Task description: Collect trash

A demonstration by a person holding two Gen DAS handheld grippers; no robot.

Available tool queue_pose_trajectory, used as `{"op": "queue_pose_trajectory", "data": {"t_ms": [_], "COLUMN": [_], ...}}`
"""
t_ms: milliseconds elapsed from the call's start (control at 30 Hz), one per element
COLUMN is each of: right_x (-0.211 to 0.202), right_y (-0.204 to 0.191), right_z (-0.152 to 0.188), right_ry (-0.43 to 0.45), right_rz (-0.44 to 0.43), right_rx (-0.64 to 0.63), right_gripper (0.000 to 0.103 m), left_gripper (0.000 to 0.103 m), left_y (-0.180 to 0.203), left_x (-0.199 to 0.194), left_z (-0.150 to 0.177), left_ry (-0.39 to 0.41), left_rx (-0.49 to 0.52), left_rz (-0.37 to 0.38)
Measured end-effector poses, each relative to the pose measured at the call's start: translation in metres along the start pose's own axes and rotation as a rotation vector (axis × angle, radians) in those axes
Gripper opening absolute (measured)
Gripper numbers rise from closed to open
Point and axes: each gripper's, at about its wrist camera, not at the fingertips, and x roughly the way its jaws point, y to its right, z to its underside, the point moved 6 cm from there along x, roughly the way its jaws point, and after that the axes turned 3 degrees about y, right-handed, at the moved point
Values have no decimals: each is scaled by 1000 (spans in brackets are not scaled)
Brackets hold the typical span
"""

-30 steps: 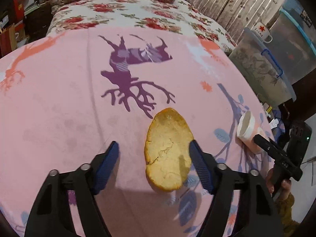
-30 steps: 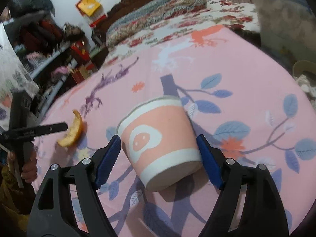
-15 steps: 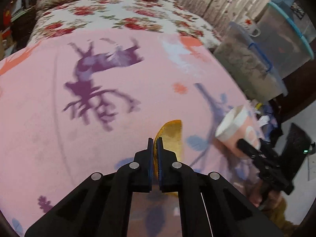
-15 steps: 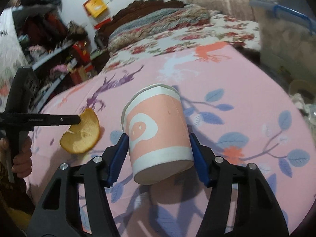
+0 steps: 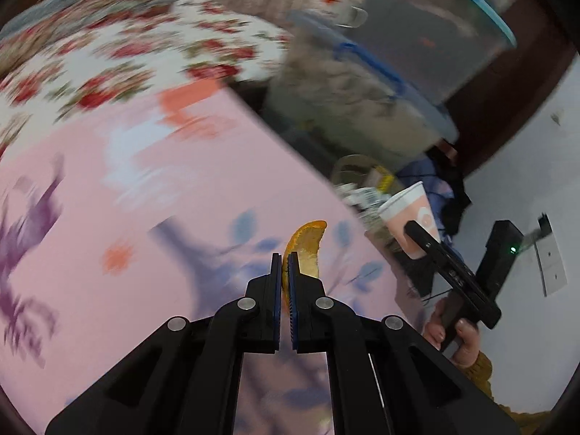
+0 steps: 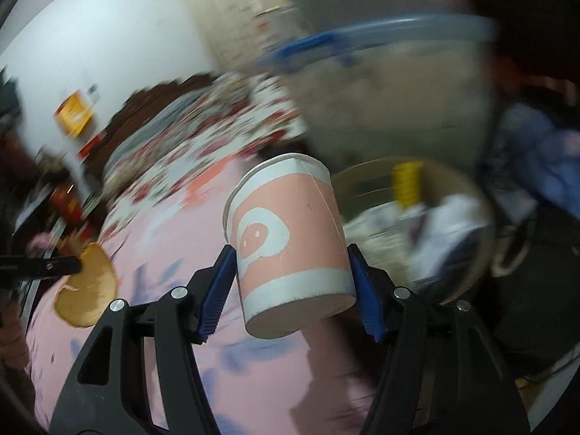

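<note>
Left wrist view: the left gripper (image 5: pixel 285 282) is closed tight on the peel (image 5: pixel 306 250), which stands on its edge between the pads and is lifted above the pink sheet (image 5: pixel 152 239), near the right edge of the bed. It points steeply down and toward that edge. Beyond the edge a bin (image 5: pixel 353 172) with rubbish stands on the floor. I judge the step in hand is carrying to the bin; next the peel must come above the opening before the jaws release it.

Right wrist view: the right gripper (image 6: pixel 290 275) clamps the cup (image 6: pixel 288 239) by its sides, half open because the cup is wide. The cup is tilted with its bottom toward the camera, in the air at the bed's edge and just beside the bin's rim (image 6: pixel 362 172).
</note>
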Motion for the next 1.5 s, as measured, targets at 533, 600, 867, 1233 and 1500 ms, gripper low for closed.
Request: {"op": "queue_pose_trajectory", "data": {"t_ms": [533, 600, 867, 1233, 1500], "right_x": [-5, -11, -36, -41, -47], "right_y": [71, 66, 14, -90, -168], "right_z": [-2, 3, 37, 80, 108], "right_ry": [15, 19, 5, -81, -140], "right_rz": [46, 29, -61, -140, -216], "right_rx": [130, 154, 198, 91, 14], "right_gripper": [63, 63, 63, 64, 64], "left_gripper": [3, 3, 3, 3, 3], "left_y": [139, 138, 95, -5, -56], "left_x": [123, 121, 77, -38, -102], "left_z": [-68, -63, -30, 42, 80], "left_ry": [-71, -66, -12, 112, 197], "left_rx": [209, 218, 209, 131, 82], "left_rz": [86, 75, -21, -213, -294]}}
